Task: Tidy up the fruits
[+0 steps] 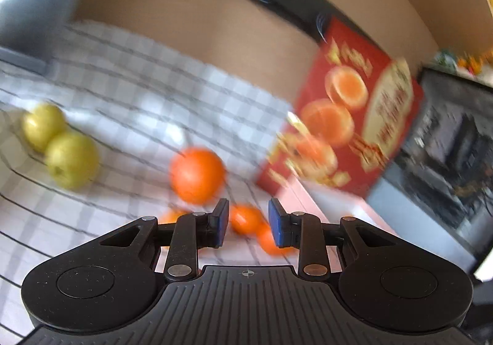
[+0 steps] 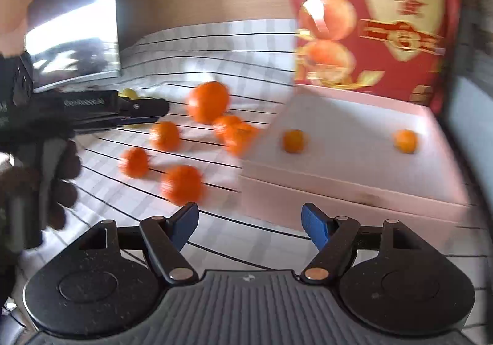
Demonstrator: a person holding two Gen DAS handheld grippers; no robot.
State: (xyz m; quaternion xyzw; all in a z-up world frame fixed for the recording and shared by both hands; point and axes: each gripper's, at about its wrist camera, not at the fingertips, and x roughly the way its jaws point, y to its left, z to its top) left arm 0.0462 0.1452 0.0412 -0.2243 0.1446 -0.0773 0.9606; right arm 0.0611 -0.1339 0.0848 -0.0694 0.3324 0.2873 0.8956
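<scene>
Checked white cloth with dark grid lines (image 2: 252, 46) covers the tabletop, which ends at a tan wall; both views are smeared by motion blur. On the cloth lies a scatter of round orange fruits: one large orange (image 2: 209, 102) farthest back, with several smaller mandarins (image 2: 181, 184) spread in front of it. Two yellow-green apples (image 1: 71, 159) sit touching each other, well apart from the oranges, toward the left of the left wrist view. A shallow white open box (image 2: 354, 184) rests on the cloth at the right, its red lid printed with oranges (image 2: 376, 15) standing upright behind it. Two small mandarins (image 2: 293, 141) lie inside the box, well apart from one another.

The left gripper (image 1: 248, 224) has its blue-padded fingers a narrow gap apart with nothing clamped; mandarins show beyond the gap. A gloved hand (image 2: 46, 178) holds it, seen from the side in the right wrist view. The right gripper (image 2: 249, 226) has its fingers spread wide and empty, near the box's front wall.
</scene>
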